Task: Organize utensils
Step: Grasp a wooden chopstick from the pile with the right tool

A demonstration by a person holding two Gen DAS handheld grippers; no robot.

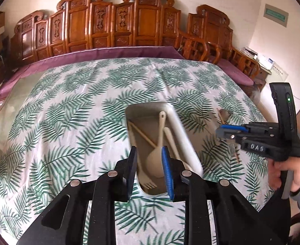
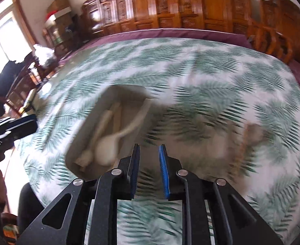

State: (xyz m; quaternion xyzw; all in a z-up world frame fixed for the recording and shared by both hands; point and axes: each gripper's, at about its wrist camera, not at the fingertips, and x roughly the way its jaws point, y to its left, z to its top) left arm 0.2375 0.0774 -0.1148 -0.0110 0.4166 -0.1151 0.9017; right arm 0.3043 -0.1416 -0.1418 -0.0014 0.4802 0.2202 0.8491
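You are holding both the left gripper (image 1: pixel 149 168) and right gripper (image 2: pixel 149 169) parted and empty, hovering beside the cream tray (image 1: pixel 187 143) of utensils.

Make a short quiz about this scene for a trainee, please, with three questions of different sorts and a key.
1. True or false: the left gripper holds a utensil.
2. Which utensil in the tray lies with its tines nearest the left wrist camera: A spoon, B fork, C chopstick?
3. Fill in: the table is covered by a cloth with a green ___ pattern.

Key: 1 false, its jaws stand open and empty; 2 B; 3 leaf.
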